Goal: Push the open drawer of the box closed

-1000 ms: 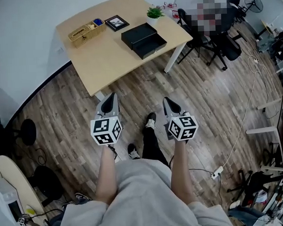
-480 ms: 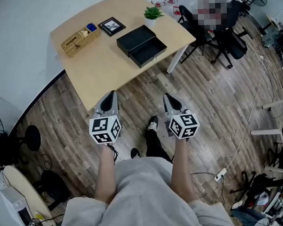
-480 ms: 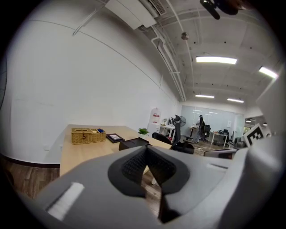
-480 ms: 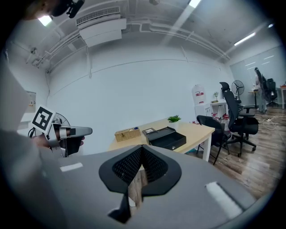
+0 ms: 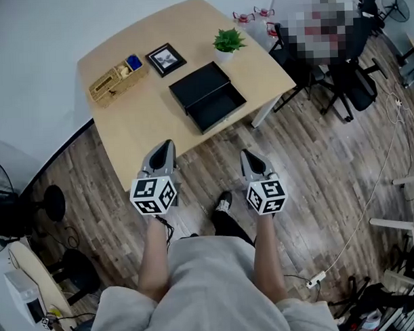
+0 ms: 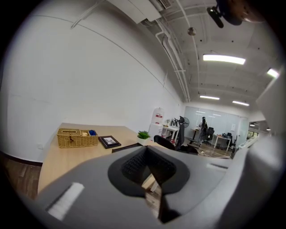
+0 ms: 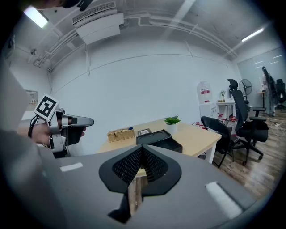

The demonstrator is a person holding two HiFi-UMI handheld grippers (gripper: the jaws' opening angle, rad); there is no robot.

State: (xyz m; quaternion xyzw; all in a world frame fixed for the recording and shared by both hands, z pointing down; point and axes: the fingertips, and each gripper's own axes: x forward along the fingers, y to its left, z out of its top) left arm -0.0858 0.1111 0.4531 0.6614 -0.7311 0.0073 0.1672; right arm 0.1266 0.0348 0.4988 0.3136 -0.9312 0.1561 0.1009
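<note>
A black box (image 5: 199,86) lies on the light wooden table (image 5: 148,123), its drawer (image 5: 218,108) pulled out toward the table's near edge. From the right gripper view the box (image 7: 154,137) shows with the drawer (image 7: 172,145) sticking out on its right. My left gripper (image 5: 165,148) and right gripper (image 5: 249,157) hang side by side in front of the table, short of the edge and away from the box. Both are shut with nothing between the jaws. The left gripper view catches only the box's top edge (image 6: 126,146) behind the shut jaws.
On the table stand a wicker basket (image 5: 117,78), a framed picture (image 5: 166,59) and a small potted plant (image 5: 228,42). Black office chairs (image 5: 350,82) stand to the right of the table. A white cable (image 5: 370,183) runs over the wooden floor.
The table and box have slid lower and nearer in the head view as I step toward them. Both grippers stay shut and held level in front of me.
</note>
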